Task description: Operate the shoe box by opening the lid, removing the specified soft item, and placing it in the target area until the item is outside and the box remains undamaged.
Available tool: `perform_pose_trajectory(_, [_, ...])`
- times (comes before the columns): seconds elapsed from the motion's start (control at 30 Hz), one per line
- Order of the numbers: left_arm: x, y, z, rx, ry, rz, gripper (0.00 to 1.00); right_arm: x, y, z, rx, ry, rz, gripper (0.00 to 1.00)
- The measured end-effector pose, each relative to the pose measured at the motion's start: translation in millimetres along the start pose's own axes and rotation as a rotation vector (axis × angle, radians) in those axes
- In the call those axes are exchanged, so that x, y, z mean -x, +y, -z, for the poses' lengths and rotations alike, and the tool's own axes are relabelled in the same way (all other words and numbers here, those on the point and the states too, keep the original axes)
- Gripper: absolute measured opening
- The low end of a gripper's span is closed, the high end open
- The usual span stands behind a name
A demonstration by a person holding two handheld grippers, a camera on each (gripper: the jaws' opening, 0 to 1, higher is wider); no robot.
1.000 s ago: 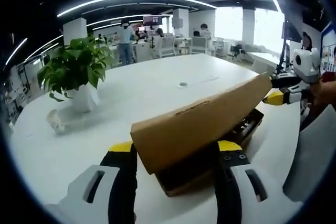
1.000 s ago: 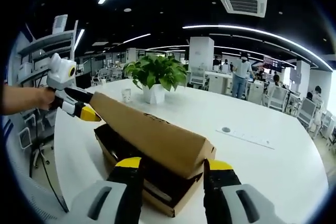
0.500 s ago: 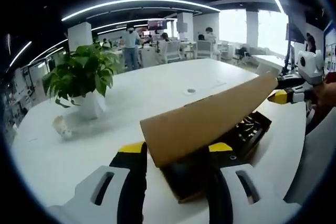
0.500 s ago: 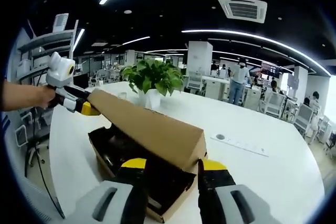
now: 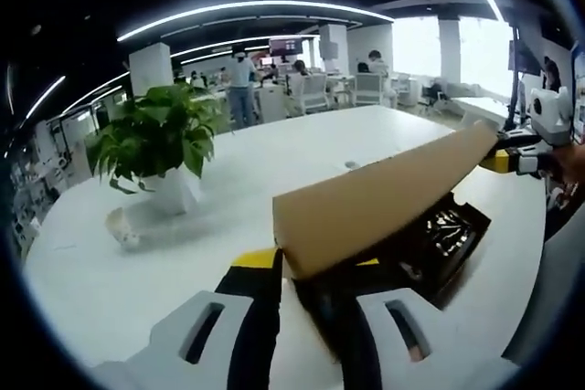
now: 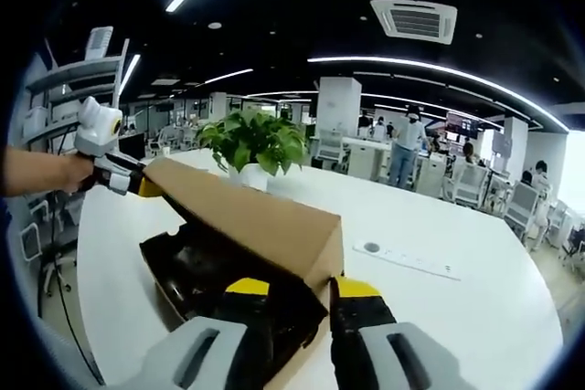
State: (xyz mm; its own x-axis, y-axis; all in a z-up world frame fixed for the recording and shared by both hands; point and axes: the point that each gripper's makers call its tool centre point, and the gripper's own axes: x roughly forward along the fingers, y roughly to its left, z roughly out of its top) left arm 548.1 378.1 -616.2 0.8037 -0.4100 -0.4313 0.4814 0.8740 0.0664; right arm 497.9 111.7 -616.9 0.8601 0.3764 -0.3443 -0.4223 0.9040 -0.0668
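A large white table (image 5: 274, 162) fills the foreground of an open office, with desks, chairs and standing people far behind it. On the table sits an open cardboard box (image 5: 439, 248), its dark inside showing jumbled dark contents; whether the soft item is among them cannot be told. The box's lid (image 5: 384, 198) is raised at a slant above the box, held at both ends. In the left gripper view, the left gripper (image 5: 306, 267) has its yellow-tipped jaws drawn close on the near end of the lid, and the right gripper (image 5: 516, 157) pinches the far end, a hand just behind it. The right gripper view shows the reverse: the right gripper (image 6: 302, 285) clamps the near end of the lid (image 6: 247, 216) over the box (image 6: 210, 271), and the left gripper (image 6: 123, 180) grips the far end. Beyond the box stands a leafy green plant (image 5: 151, 130) in a white pot. Just beside the pot, on the side away from the box, lies a small white crumpled object (image 5: 119, 226).
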Motion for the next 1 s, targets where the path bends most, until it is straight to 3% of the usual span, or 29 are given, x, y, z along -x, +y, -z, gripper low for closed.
perform_pose_trajectory(0.3, [-4.0, 8.7, -7.2, -0.014, -0.018, -0.03, 0.1, -5.2, -7.6, -7.0, -0.005, -0.021, 0.021, 0.14])
perform_pose_trajectory(0.53, [-7.9, 15.8, -13.2, -0.019, -0.025, -0.049, 0.05, -8.4, -20.6, -13.0, -0.006, -0.028, 0.05, 0.02])
perform_pose_trajectory(0.7, [-9.6, 17.3, -16.9, -0.047, -0.036, -0.06, 0.04, -11.8, -24.9, -17.3, -0.025, -0.029, 0.056, 0.01])
perform_pose_trajectory(1.0, [-12.7, 20.4, -23.7, -0.027, -0.053, -0.06, 0.04, -17.2, -31.6, -23.6, -0.044, -0.033, 0.063, 0.0])
